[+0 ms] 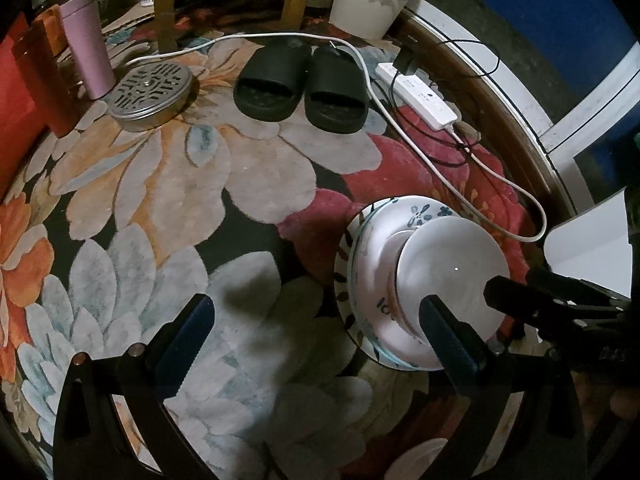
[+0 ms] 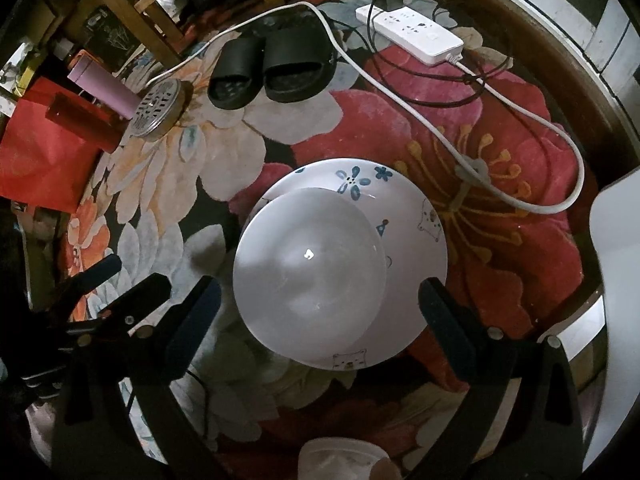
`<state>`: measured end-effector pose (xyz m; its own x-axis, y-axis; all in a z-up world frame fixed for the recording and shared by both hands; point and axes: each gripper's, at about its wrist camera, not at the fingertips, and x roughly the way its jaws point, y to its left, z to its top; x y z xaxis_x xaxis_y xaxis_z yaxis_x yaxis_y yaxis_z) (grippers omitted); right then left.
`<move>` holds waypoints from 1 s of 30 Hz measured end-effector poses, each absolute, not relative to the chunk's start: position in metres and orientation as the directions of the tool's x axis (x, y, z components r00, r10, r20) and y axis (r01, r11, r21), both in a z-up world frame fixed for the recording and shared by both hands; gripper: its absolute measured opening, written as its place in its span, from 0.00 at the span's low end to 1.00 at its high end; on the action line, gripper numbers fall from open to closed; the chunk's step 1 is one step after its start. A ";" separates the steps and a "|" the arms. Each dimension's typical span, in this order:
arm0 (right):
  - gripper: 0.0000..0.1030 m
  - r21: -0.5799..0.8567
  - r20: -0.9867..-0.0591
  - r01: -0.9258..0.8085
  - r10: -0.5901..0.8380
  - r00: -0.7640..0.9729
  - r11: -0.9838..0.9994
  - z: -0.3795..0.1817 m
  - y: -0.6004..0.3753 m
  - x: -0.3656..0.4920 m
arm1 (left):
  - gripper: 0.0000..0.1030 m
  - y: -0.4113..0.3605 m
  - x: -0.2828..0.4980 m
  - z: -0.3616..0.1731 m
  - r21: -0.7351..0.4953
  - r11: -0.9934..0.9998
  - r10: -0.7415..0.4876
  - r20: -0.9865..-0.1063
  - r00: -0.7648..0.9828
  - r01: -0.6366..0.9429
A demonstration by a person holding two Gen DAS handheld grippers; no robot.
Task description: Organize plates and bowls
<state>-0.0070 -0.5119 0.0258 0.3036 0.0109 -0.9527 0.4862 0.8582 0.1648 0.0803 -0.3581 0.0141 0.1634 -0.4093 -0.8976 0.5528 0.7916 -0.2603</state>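
The right tongs stood released, their two dark fingers spread wide on either side of the plain bowl with a clear gap at each pad, so nothing was pinched. Pointing steeply down over the stack, they looked as though they had let the bowl go where it belonged rather than being about to lift it; that is a judgement from the wide gap and the bowl sitting settled.

The bowl rested in the patterned plate, pushed toward the plate's near-left side rather than centred, with blue flowers and small bear drawings showing on the uncovered rim. Small dish inside larger one is the sensible nesting order, which probably explains the placing. In the left wrist view more rims seemed to lie beneath the plate, though how many I could not tell.

The left tongs were likewise released and empty, hanging over bare carpet beside the stack, one finger crossing in front of the bowl's edge in the picture; whether it touched I could not tell. Keeping that side clear probably left room for the other hand.

Further out, on the flowered carpet and not on any bench, lay black slippers, a white power strip with its cable looping near the stack, a perforated metal lid and a pink tumbler, none of them crockery left to sort.
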 end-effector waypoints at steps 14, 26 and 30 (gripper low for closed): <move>0.96 0.149 -0.951 0.462 -0.001 0.310 0.874 0.027 -0.498 -0.007 | 0.99 -0.346 0.076 0.012 -0.277 0.803 -0.422 -0.890 0.175 0.527; 0.96 0.095 -0.944 0.450 -0.064 0.324 0.888 0.033 -0.489 -0.010 | 0.99 -0.338 0.072 0.023 -0.225 0.828 -0.405 -0.873 0.270 0.514; 0.96 0.090 -0.941 0.443 -0.070 0.332 0.892 0.034 -0.488 -0.010 | 0.99 -0.337 0.070 0.024 -0.149 0.853 -0.335 -0.891 0.306 0.499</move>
<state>-0.0102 -0.4877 0.0339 0.3317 -0.0704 -0.9408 0.4432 0.8919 0.0895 0.0697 -0.3373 0.0240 0.3059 -0.3351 -0.8912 0.4995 0.8534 -0.1494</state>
